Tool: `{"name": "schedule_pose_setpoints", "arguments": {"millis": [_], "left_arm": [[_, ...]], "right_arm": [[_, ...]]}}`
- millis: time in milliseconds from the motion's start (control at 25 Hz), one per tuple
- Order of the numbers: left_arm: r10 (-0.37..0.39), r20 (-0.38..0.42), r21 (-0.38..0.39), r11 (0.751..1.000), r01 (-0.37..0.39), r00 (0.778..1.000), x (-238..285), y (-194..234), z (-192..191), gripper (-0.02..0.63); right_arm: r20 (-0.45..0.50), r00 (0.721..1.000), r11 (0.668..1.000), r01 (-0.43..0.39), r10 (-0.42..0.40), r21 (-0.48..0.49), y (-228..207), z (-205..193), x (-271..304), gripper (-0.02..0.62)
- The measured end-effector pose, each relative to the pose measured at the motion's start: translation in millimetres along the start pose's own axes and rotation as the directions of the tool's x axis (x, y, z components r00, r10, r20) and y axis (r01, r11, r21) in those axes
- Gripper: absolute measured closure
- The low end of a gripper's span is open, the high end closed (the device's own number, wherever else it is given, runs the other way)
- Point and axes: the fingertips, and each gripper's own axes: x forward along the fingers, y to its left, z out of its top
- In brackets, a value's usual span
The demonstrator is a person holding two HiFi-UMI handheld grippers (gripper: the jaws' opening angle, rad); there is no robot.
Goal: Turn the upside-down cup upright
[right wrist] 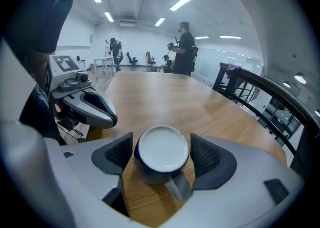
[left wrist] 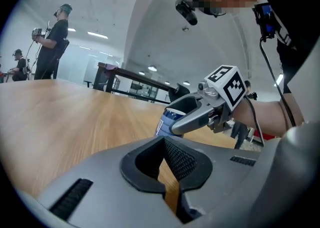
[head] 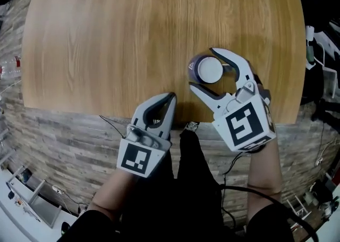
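The cup (head: 210, 69) stands upside down on the round wooden table (head: 106, 39), near its front edge: dark blue wall, white base facing up. My right gripper (head: 202, 68) is open, one jaw on each side of the cup, pads close to its wall without pressing. In the right gripper view the cup (right wrist: 162, 152) sits between the pads, its handle turned toward the camera. My left gripper (head: 170, 99) is shut on nothing, low over the table's front edge, left of the cup. From the left gripper view the cup (left wrist: 167, 121) shows partly behind the right gripper (left wrist: 176, 110).
The wide tabletop stretches away behind the cup. Beyond its far side stands a person (right wrist: 185, 46), with another person (left wrist: 55, 36) at the left. A black railing (right wrist: 260, 91) runs along the right. Cables lie on the stone-patterned floor (head: 64, 145) below the table's edge.
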Motion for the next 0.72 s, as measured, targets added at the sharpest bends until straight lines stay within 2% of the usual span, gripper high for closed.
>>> {"name": "schedule_pose_setpoints", "arguments": {"millis": [240,560,720], "left_arm": [[0.004,0.012,-0.004,1.0,-0.004,1.0,1,3,7,0.598],[0.021,0.023,0.008,1.0,-0.021,1.0,-3,0,20,0.598],[0.023,0.032,0.025,0.999,-0.024,0.999,-5,-3,23,0.598]], "right_arm": [[-0.108,0.994,0.998,-0.038,0.033,-0.051,4,-12,-4,0.29],[-0.029,0.998,0.993,-0.05,0.054,0.105,19,-15,-21,0.291],[-0.011,1.0,0.992,-0.022,0.023,0.121,19,-13,-27,0.29]]}}
